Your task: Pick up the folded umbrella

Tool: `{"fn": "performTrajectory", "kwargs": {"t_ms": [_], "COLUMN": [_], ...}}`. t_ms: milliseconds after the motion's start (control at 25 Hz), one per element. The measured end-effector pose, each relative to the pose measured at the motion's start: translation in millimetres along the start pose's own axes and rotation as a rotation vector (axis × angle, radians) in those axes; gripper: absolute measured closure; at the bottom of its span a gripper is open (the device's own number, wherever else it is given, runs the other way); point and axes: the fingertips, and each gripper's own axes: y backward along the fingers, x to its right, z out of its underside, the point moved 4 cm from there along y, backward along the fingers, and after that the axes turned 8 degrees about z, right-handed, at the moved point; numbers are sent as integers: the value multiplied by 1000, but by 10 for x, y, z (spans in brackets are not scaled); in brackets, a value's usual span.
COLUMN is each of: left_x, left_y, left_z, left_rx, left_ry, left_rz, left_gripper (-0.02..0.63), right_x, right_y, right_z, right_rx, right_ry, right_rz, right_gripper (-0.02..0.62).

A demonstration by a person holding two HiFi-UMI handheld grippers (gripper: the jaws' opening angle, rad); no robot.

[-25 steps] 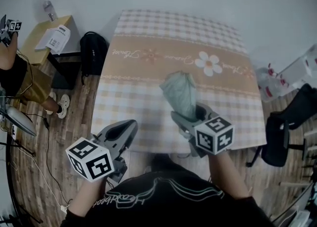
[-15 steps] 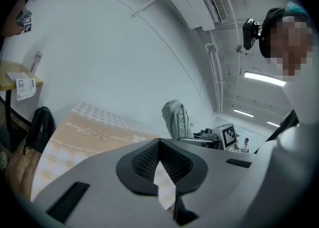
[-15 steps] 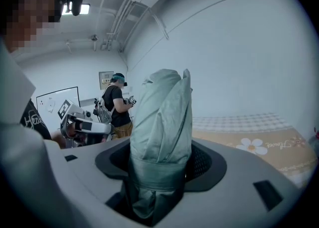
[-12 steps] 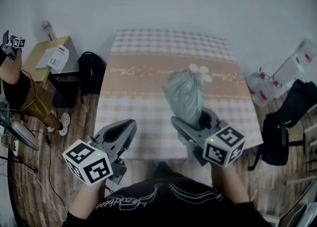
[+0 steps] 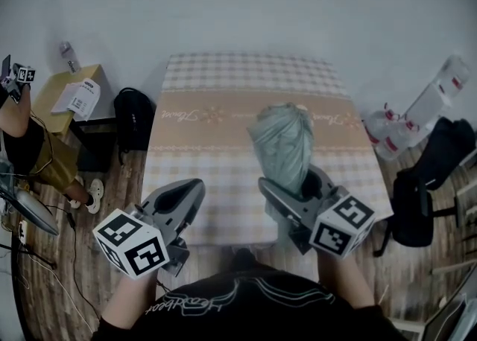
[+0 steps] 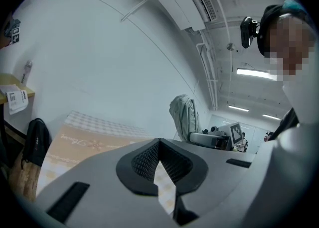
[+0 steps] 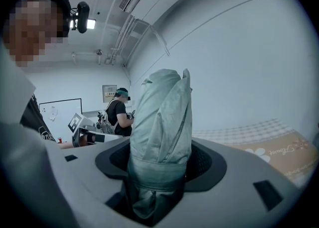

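Grips the folded umbrella (image 5: 283, 142) in the right gripper (image 5: 292, 183), jaws pressed on its lower end; holds it upright in the air, over the near right part of the checked tablecloth (image 5: 216, 86) and clear of it; carries the left gripper (image 5: 190, 187) well apart at the near left edge, jaws closed together on nothing; has a black backpack (image 5: 133, 112) on the floor, left of the cloth.

The folded umbrella (image 5: 282, 146) is matt, creased pale-green cloth. The right hand-held gripper (image 5: 292, 182) is smooth matt grey plastic with dark, finely textured pads (image 7: 203, 165). Checked cloth covers the bench (image 5: 223, 109). At eight o'clock, the floor (image 5: 74, 243) is wood planks.
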Motion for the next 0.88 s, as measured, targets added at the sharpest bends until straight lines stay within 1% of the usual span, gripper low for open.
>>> {"fn": "performTrajectory", "kwargs": {"t_ms": [320,880], "left_x": [-10,-75], "left_y": [-68,-151], "left_z": [-20,-51], "left_rx": [-6,-2], "left_ry": [23,18], "left_rz": [17,12], "left_gripper": [611,611], "right_x": [49,85], "right_y": [-20,-88], "right_z": [15,32], "right_rx": [-10,-22], "right_ry": [3,3], "right_rz": [8,-16], "right_gripper": [309,309]}}
